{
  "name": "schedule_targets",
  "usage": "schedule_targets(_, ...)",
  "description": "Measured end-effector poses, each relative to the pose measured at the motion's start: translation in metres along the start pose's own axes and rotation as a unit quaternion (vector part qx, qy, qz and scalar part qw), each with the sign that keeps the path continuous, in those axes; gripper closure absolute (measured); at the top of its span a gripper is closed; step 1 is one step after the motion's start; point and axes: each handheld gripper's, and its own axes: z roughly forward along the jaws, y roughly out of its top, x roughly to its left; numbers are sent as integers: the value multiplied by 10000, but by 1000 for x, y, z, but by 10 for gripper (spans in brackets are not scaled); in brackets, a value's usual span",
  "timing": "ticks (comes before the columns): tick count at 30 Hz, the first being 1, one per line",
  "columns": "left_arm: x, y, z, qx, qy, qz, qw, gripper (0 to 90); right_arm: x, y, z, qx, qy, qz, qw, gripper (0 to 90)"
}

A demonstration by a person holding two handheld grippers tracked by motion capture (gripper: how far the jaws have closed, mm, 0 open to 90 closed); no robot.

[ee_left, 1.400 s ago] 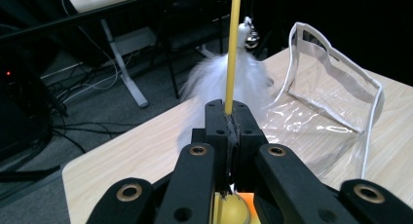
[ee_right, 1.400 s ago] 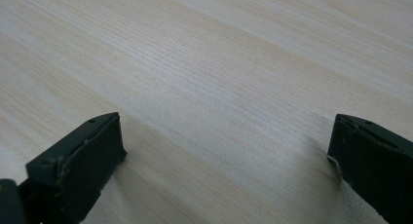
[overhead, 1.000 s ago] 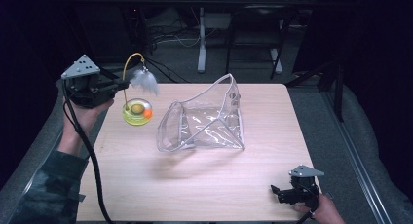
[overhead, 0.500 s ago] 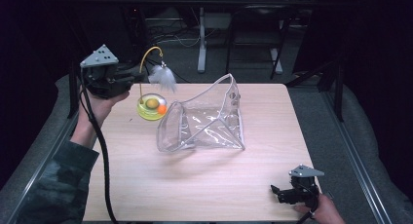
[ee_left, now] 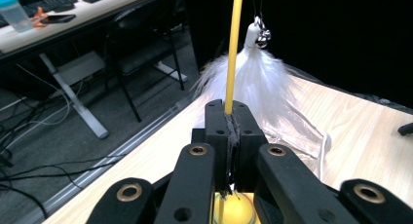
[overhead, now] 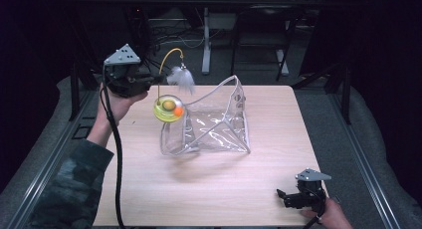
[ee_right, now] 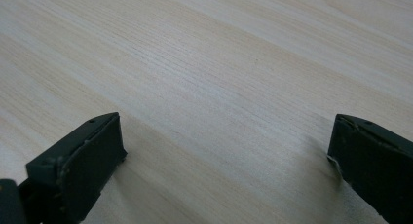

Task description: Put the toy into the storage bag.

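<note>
Currently left gripper [overhead: 149,80] pinching cat toy [overhead: 169,108] wand, carrying toward clear pouch [overhead: 209,127] mouth, apparently; insertion pending. Right gripper [overhead: 293,198] idling, jaws spread.

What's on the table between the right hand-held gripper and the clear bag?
Nothing: in the high view, bare wooden table runs from the right hand-held gripper up to the clear plastic bag. The right gripper view also shows bare wood between its open jaws.
</note>
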Motion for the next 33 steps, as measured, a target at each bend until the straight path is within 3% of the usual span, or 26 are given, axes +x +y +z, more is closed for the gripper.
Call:
schedule_targets(10, -9, 1, 28, 181, -253, 126, 9994, 883, 0, 0, 0, 5, 8, -3, 10000, 0)
schedule_targets(24, -17, 0, 59, 325, -529, 107, 9980, 883, 0, 0, 0, 13, 9, 2, 10000, 0)
schedule_targets(33, -23, -15, 83, 533, -680, 39, 9963, 883, 0, 0, -1, 40, -6, -16, 10000, 0)
